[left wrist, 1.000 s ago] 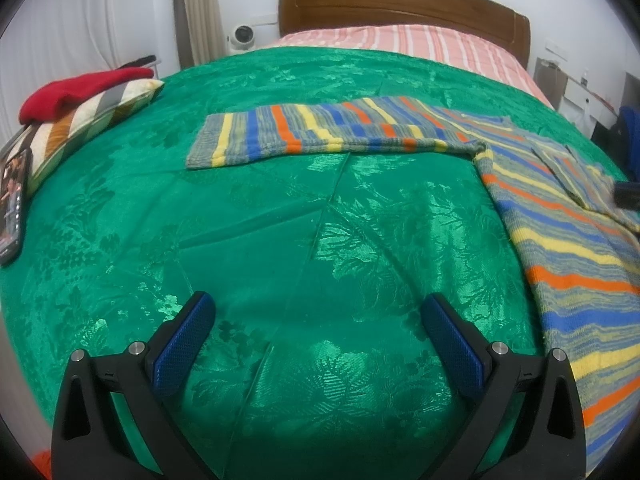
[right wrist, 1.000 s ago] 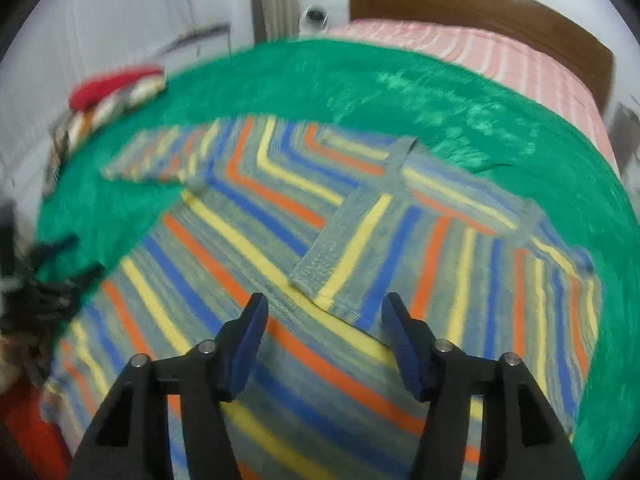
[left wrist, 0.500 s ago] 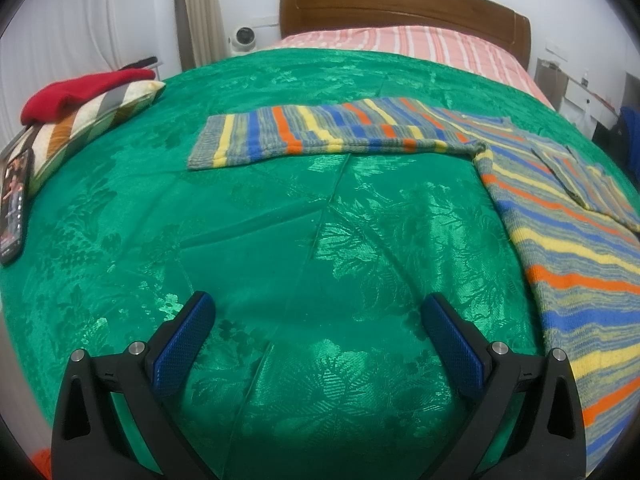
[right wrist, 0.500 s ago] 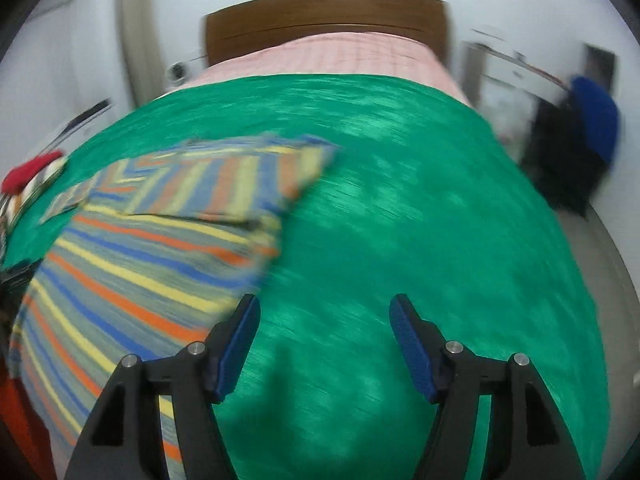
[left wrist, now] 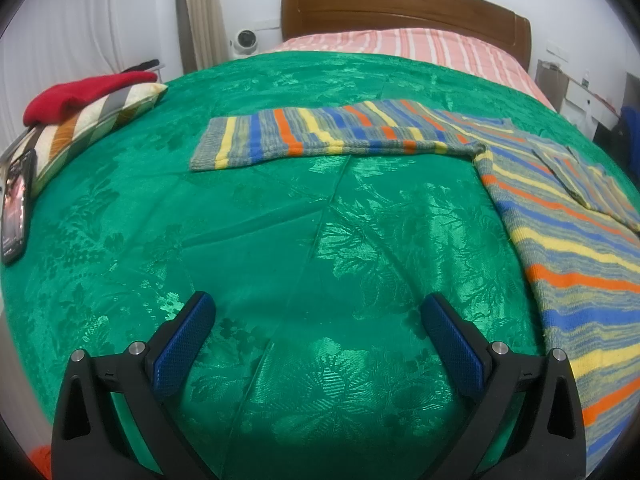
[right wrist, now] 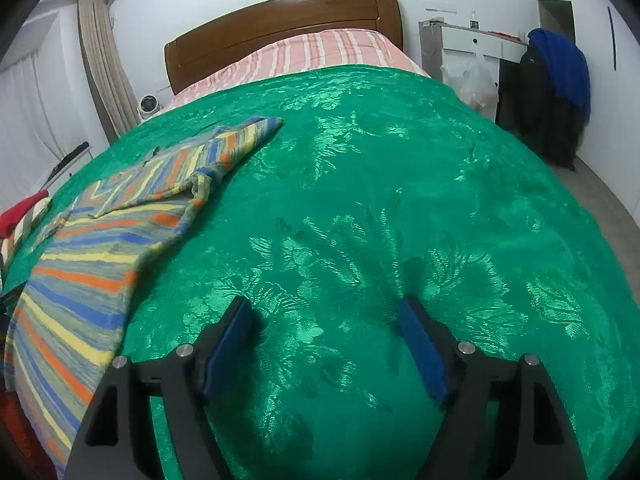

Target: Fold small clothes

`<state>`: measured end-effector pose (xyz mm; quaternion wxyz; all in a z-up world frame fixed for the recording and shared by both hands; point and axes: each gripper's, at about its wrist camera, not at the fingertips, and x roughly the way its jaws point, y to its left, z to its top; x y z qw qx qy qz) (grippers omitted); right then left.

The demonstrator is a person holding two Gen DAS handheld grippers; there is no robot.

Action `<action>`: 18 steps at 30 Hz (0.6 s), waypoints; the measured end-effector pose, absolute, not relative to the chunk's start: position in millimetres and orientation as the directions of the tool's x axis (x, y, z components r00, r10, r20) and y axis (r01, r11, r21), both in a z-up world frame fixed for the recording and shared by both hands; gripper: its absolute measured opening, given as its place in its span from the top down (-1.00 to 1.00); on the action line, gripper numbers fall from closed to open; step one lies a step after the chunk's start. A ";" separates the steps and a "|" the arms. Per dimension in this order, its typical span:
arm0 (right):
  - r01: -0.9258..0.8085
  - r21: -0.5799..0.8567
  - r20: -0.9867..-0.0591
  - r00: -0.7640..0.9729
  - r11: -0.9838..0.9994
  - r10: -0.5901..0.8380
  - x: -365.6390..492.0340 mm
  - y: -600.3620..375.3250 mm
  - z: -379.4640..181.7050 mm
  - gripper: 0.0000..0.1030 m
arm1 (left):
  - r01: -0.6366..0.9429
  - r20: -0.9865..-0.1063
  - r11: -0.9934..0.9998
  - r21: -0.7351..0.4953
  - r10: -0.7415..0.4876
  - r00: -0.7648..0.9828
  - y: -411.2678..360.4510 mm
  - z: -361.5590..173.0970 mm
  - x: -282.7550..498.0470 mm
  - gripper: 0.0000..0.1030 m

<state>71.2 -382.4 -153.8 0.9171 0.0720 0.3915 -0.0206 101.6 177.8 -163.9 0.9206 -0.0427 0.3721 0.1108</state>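
1 striped sweater (left wrist: 560,216) lay flat on the green bedspread (left wrist: 280,248), filling the right side of the left wrist view, with 1 sleeve (left wrist: 320,136) stretched toward the upper centre and the other folded across its body at the right edge. In the right wrist view the same sweater (right wrist: 92,240) sat at the left of the frame. No writing or labels could be read anywhere.

The left gripper (left wrist: 316,316) hung open over bare bedspread at the bottom centre, nothing between its blue pads. The right gripper (right wrist: 324,312) had just been opening and stood wide over bare bedspread, also empty.

At the upper left lay a striped pillow (left wrist: 92,120) with a red garment (left wrist: 80,94) on top, a phone (left wrist: 16,208) beside it. A wooden headboard (left wrist: 400,8) stood at the top.
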 end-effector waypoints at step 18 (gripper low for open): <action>0.093 0.111 -0.720 0.694 0.989 0.016 66.6 -382.3 -155.1 -0.48 | -0.228 -0.724 0.974 0.008 0.163 0.670 178.6 -159.2 102.2 -0.99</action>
